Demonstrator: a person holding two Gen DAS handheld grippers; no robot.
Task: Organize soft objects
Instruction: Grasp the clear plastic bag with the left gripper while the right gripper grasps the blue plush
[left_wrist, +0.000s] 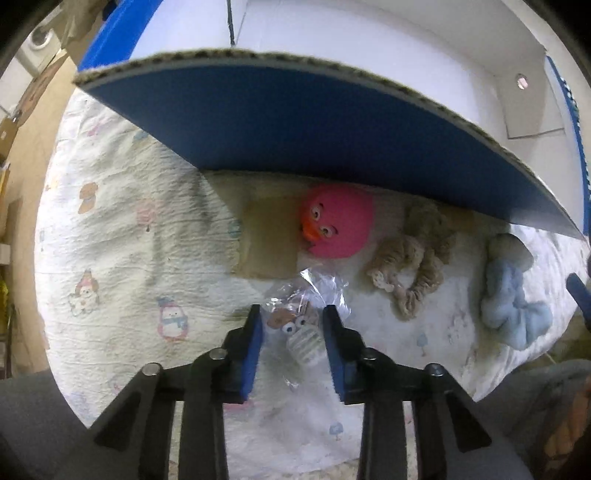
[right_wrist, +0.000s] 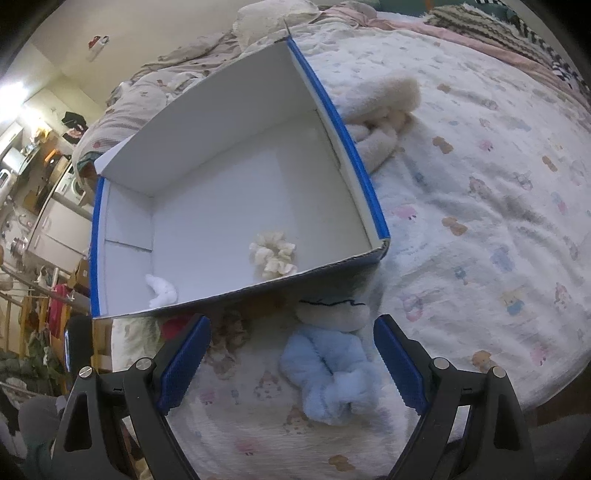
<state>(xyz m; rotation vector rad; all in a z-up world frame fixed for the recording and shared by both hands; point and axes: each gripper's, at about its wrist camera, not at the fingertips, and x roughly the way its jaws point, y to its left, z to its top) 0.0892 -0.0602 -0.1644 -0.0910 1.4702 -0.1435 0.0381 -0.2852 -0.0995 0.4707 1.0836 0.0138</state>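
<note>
My left gripper (left_wrist: 291, 314) hangs over a small toy in a clear plastic bag (left_wrist: 301, 325) on the bedspread; its jaws stand either side of the bag, and I cannot tell if they press it. Beyond lie a pink duck plush (left_wrist: 338, 225), a tan knitted toy (left_wrist: 413, 266) and a light blue plush (left_wrist: 513, 295). My right gripper (right_wrist: 291, 339) is open above the light blue plush (right_wrist: 328, 369). The blue-and-white cardboard box (right_wrist: 354, 155) holds a cream scrunchie (right_wrist: 273, 254) and a small white plush (right_wrist: 160, 291).
The box's blue wall (left_wrist: 295, 122) overhangs the toys in the left wrist view. A cream fleece blanket (right_wrist: 384, 122) lies bunched against the box's right side. A flat piece of brown cardboard (left_wrist: 266, 240) lies beside the duck. The bed edge runs along the bottom.
</note>
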